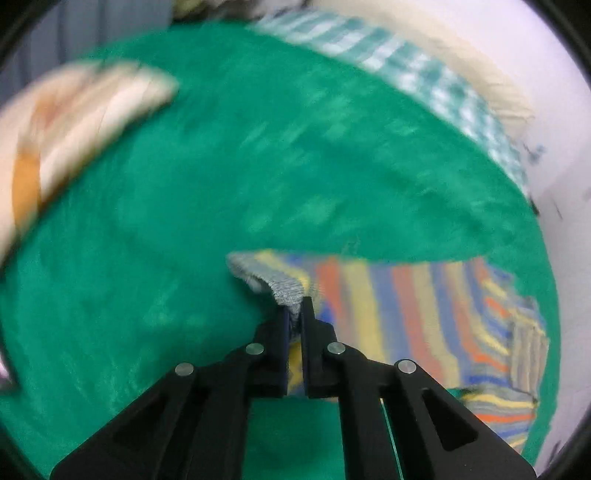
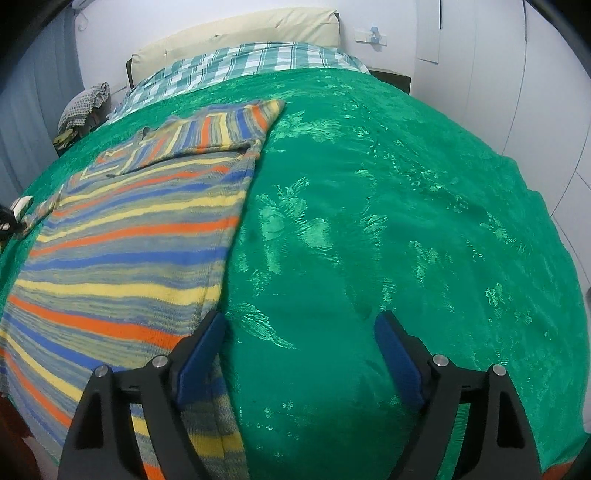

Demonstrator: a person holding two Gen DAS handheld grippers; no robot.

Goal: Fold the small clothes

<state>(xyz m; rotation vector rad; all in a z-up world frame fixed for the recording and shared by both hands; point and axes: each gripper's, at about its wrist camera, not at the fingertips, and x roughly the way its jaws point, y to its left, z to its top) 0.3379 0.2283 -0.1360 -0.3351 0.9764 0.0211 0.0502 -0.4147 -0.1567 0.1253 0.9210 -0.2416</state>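
A knitted sweater [image 2: 129, 251] with orange, blue, yellow and grey stripes lies flat on the green bedspread [image 2: 406, 221]. One sleeve [image 2: 207, 133] is folded across its upper part. In the left wrist view, which is blurred, my left gripper [image 1: 295, 306] is shut on a grey ribbed edge [image 1: 284, 288] of the sweater [image 1: 406, 306] and holds it up off the bedspread [image 1: 258, 166]. My right gripper [image 2: 299, 317] stands open low over the bedspread at the sweater's right edge. Its left finger [image 2: 203, 347] overlaps that edge, and nothing is between the pads.
A cream and orange garment [image 1: 74, 122] lies blurred at the left of the bed. A green checked sheet [image 2: 240, 62] and a cream headboard cushion [image 2: 240, 29] are at the far end. A bundle of clothes [image 2: 85, 103] sits beside the bed. White walls stand on the right.
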